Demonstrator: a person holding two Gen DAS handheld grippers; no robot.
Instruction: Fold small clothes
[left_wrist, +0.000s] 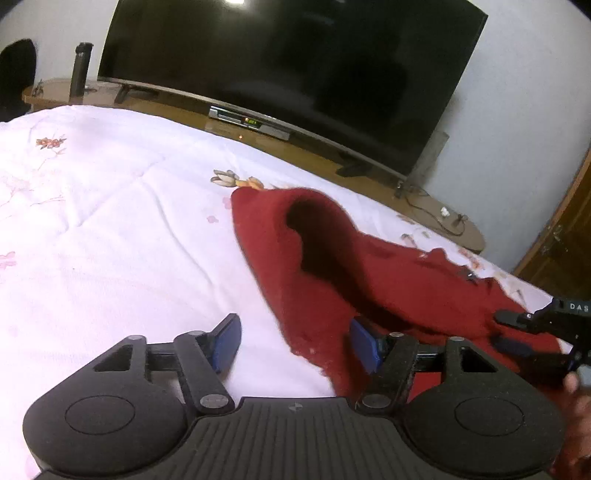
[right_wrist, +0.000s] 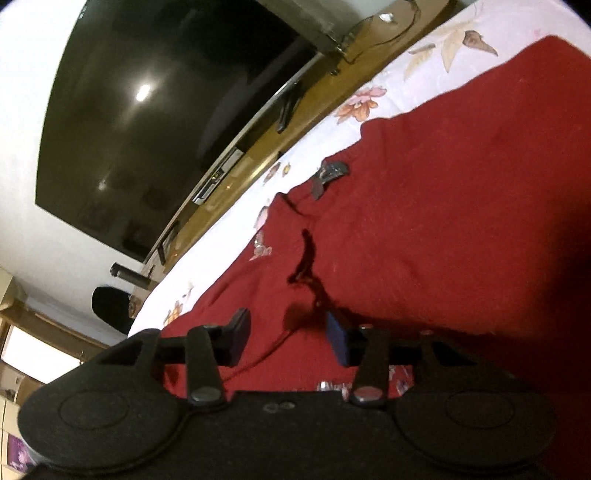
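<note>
Your left gripper hangs released, jaws wide, its right pad at the near edge of the red garment lying right of centre on the floral bedspread. Your right gripper gapes unclenched over red cloth.

open bedspread left, red garment right

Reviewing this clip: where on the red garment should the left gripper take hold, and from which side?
Probably the near left edge of the red garment, taken from the bare sheet side. The left gripper is open with that edge between its fingers, one blue pad over the sheet, the other over cloth. The edge lies flat and free there, while the raised open fold farther back looks bulkier.
</note>
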